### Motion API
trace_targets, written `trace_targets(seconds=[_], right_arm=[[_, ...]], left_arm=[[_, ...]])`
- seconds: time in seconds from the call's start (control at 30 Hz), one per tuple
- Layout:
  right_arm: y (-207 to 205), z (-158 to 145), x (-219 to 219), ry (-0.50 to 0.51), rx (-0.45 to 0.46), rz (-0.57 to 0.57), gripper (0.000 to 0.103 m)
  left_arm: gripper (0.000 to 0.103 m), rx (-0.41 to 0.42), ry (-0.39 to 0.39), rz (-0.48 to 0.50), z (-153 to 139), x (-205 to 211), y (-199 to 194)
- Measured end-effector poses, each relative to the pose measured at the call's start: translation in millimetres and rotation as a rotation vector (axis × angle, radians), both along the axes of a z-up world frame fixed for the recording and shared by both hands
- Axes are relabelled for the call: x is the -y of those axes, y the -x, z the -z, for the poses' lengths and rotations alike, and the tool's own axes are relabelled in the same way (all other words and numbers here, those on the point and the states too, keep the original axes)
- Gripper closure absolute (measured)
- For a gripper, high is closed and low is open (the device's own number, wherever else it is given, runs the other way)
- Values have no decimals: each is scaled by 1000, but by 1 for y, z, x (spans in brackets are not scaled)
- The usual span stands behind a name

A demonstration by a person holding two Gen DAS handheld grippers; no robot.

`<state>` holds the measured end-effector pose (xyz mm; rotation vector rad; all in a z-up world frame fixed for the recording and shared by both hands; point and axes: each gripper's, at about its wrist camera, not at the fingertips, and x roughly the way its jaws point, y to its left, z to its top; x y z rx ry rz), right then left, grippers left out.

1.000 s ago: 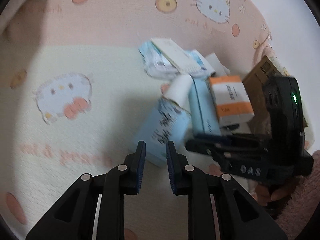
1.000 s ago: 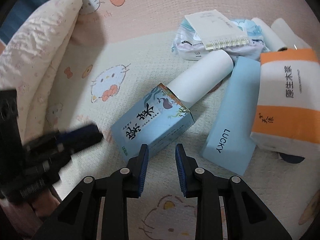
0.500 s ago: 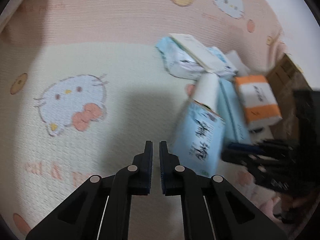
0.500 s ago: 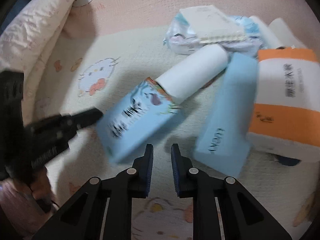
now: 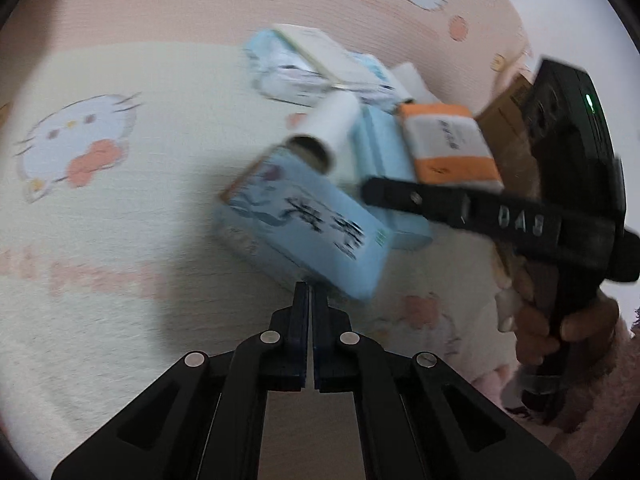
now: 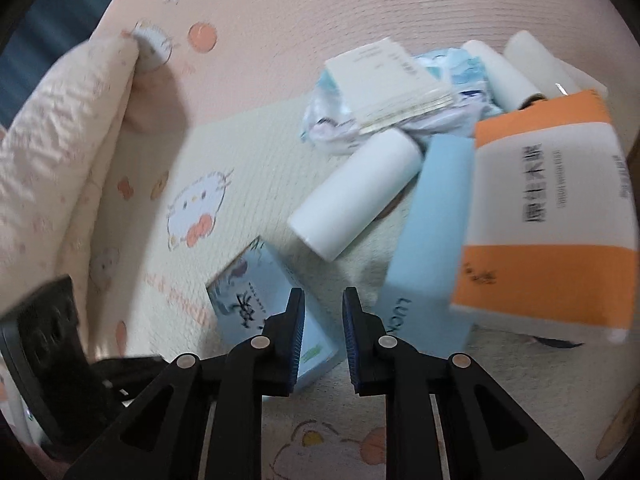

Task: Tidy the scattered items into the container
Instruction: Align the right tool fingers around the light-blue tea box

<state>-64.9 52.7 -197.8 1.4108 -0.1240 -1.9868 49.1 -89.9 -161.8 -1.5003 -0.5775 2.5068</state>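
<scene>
While the left gripper (image 5: 309, 292), jaws fully closed and empty, noses against the printed blue box (image 5: 308, 228) lying on the blanket (image 5: 120, 220), the right gripper (image 6: 323, 312), nearly closed and empty, hovers over it, so reopening both likely comes next.

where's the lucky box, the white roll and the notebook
lucky box (image 6: 430, 240), right wrist view, on its plain blue top face
white roll (image 6: 356, 196), right wrist view, middle of its side
notebook (image 6: 386, 80), right wrist view, centre of its cream cover
</scene>
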Motion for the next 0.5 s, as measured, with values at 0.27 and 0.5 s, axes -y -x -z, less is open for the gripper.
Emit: trace_targets(seconds=[0.27, 0.5], right_arm=[[-5, -12, -36, 39, 28, 73, 87], [-8, 3, -48, 82, 121, 109, 87]], left_arm=[[103, -45, 58, 120, -4, -41, 22], [90, -37, 104, 101, -13, -35, 13]])
